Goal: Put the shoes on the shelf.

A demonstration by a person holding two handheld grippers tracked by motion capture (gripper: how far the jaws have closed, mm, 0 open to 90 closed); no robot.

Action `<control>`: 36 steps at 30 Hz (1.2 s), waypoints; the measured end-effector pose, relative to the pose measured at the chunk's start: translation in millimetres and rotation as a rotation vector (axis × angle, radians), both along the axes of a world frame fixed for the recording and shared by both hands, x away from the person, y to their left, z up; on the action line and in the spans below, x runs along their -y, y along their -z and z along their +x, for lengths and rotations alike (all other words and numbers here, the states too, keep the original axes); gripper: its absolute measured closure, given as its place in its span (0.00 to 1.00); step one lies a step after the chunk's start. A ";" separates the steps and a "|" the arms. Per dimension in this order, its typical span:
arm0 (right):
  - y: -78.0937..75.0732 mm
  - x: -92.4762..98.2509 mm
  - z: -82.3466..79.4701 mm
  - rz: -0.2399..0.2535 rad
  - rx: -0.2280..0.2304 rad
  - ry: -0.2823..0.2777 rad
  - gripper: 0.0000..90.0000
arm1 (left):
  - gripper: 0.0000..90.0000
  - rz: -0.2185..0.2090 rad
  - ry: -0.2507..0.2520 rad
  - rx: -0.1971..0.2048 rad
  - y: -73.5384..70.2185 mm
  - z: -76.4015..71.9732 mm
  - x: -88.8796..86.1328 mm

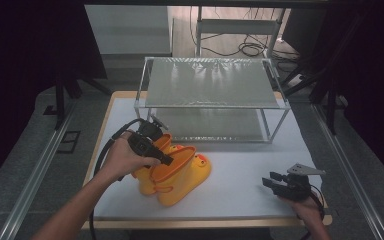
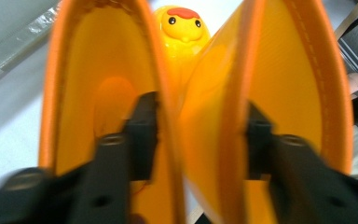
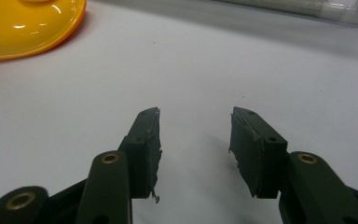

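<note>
Two black jaws of the left gripper (image 2: 196, 135) reach into two yellow rain boots (image 1: 175, 172), one jaw inside each shaft, pinching the adjoining walls together. Both boots stand on the white table (image 1: 240, 185) before one metal shelf rack (image 1: 210, 82). Right gripper (image 3: 195, 140) rests nearby, jaws apart, empty.

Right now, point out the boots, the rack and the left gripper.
boots (image 1: 182, 175): high view, on the near boot's yellow shaft.
rack (image 1: 211, 82): high view, on its top shelf.
left gripper (image 2: 199, 126): left gripper view, midway between its fingers, one inside each boot.
</note>
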State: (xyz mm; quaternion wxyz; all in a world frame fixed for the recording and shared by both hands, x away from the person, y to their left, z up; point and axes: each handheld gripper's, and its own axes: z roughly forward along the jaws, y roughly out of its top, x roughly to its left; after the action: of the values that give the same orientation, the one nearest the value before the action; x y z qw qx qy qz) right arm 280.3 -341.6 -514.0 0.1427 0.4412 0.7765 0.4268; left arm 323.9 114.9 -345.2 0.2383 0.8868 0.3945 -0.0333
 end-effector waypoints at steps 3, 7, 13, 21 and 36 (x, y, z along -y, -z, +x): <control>0.1 -0.4 0.3 -0.001 -0.002 0.002 0.58 | 0.90 0.009 -0.014 0.019 -0.9 0.0 -1.5; -0.5 -1.2 0.3 -0.003 0.002 0.000 0.59 | 0.91 -0.018 -0.012 0.008 -0.5 2.2 -5.7; -1.4 0.1 0.9 0.003 0.001 0.010 0.59 | 0.91 -0.047 -0.014 0.016 -3.7 6.7 -4.9; -1.1 2.1 1.2 0.008 0.000 0.017 0.59 | 0.91 -0.076 0.034 0.000 -19.2 9.2 5.6; -2.9 10.9 0.8 0.029 0.000 0.035 0.59 | 0.91 -0.126 0.140 0.020 -68.2 0.2 45.8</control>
State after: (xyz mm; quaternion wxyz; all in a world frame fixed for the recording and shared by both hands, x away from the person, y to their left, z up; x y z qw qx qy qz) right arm 281.0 -352.5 -511.1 0.1437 0.4569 0.7623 0.4353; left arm 324.1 69.1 -277.0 0.2944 0.8959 0.3261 -0.0656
